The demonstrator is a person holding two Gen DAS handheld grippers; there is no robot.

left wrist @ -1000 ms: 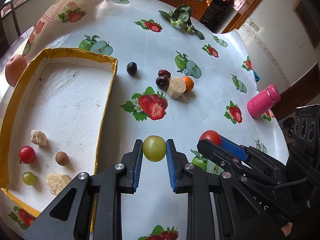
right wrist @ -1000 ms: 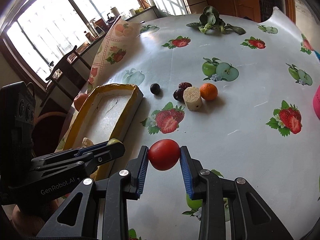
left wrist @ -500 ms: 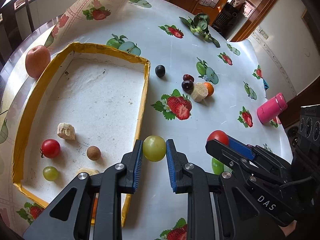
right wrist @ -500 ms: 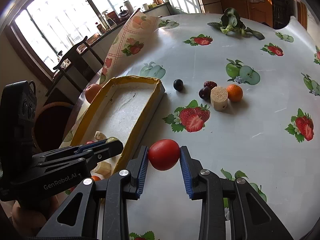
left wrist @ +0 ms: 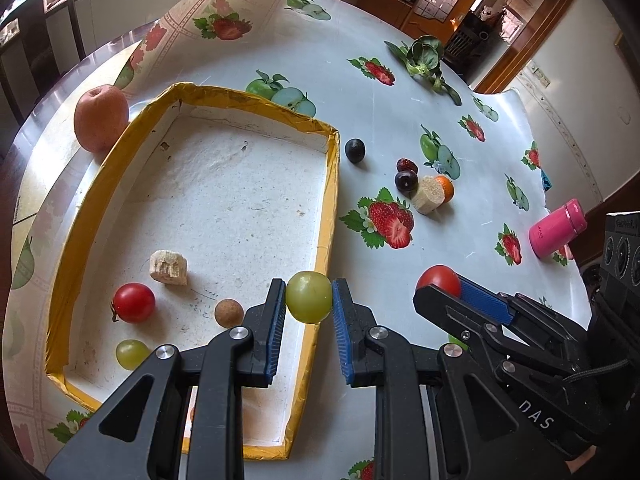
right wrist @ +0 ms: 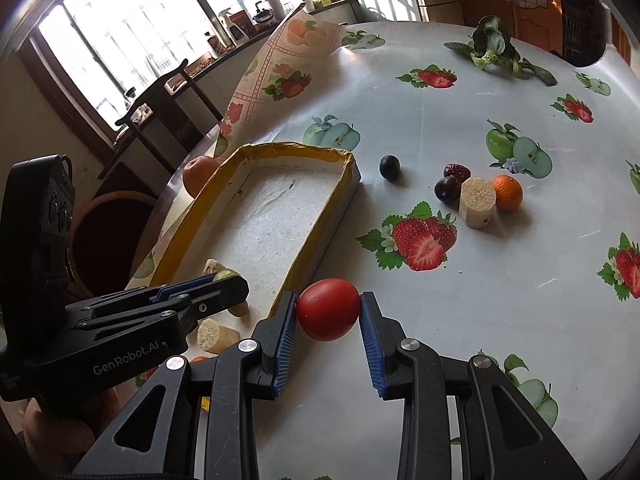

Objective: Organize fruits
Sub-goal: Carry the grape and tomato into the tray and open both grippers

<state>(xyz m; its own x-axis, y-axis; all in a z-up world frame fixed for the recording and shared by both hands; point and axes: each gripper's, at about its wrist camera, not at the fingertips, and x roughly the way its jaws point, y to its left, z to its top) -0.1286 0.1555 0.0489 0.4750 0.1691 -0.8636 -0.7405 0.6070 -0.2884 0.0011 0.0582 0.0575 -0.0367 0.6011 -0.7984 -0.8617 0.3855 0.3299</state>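
Pinching a round green grape (left wrist: 309,297), the left gripper (left wrist: 309,302) hangs above the yellow-rimmed white foam tray's (left wrist: 329,184) edge; releasing here could bounce it outside. The right gripper (right wrist: 328,312) clamps a smooth red tomato (right wrist: 328,309).

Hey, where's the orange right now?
The orange sits on the table right of the tray, touching a pale cut chunk, with a dark plum on the chunk's other side.
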